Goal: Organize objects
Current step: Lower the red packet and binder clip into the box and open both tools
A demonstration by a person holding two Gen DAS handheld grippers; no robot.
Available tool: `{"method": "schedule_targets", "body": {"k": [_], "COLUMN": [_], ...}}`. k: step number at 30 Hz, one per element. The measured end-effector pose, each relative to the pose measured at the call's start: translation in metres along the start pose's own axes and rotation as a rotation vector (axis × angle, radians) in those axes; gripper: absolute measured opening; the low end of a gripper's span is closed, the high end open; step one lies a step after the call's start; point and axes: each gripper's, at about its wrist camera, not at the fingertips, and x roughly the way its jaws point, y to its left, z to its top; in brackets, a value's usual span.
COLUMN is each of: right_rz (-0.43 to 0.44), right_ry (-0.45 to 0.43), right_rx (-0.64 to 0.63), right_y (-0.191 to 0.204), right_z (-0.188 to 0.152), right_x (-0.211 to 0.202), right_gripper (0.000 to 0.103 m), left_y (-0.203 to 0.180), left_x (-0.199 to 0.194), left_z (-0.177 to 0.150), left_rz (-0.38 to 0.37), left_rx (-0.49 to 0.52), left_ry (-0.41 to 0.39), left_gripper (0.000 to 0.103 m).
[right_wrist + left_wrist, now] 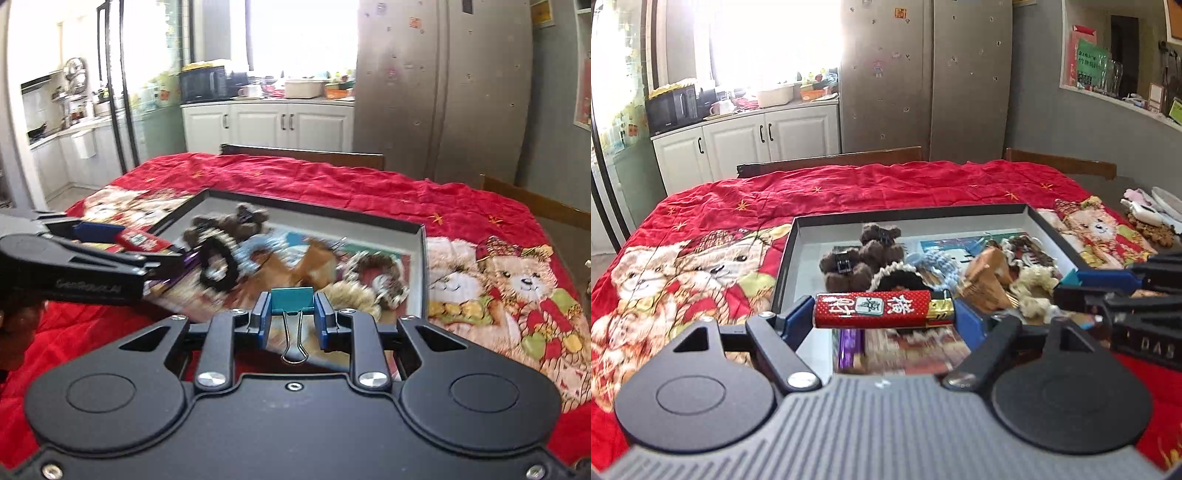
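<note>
L gripper [884, 314] pinches a red lighter [882, 309] crosswise between its blue pads [798, 314], gold cap end to the right. Lighter is held above near edge of the tray [1030, 214], not touching contents.

R gripper [293, 314] is clamped on a teal binder clip [291, 300], wire handles pointing back toward the camera. Clip is held over near side of tray, above the pile.

Tray: dark rim, grey inside, sits on red bear-print cloth [849, 184] on table. Inside: brown fuzzy hair clips [864, 254] at left-back, black scrunchie [897, 278] w/ white trim just in front, light blue scrunchie [931, 258] beside it, tan folded item [986, 273] mid, cream fluffy scrunchie [1034, 288] near right, printed cards under them. Purple item [849, 349] + blurred packet below lighter at tray's near edge; can't tell what they are.

R gripper shows in left view at right edge, tip over tray's right side; L gripper shows in right view at left, lighter visible in it.

Bkgd: fridge [923, 74], white cabinets [746, 140], microwave [672, 107].
</note>
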Motion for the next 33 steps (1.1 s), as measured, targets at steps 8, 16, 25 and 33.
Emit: {"method": "schedule_targets", "body": {"k": [8,16,25,33], "right_rz": [-0.050,-0.069,-0.069,-0.069], "right_ry": [0.034,0.062,0.071,0.073], "right_rx": [0.048,0.056,0.058,0.053], "right_y": [-0.022,-0.028,-0.030,-0.030], "right_z": [0.008,0.006,0.003,0.000], "right_x": [0.041,0.063,0.072,0.076], "right_gripper": [0.023,0.023,0.023,0.023], "left_y": [-0.004,-0.006,-0.007,-0.007], "left_x": [0.038,0.057,0.067,0.068], "left_z": [0.002,0.000,-0.003,-0.005], "left_rz": [0.020,0.022,0.034,0.035], "left_rx": [0.020,0.010,0.002,-0.004], "left_ry": [0.024,0.050,0.061,0.069], "left_gripper": [0.080,0.080,0.080,0.081]}}
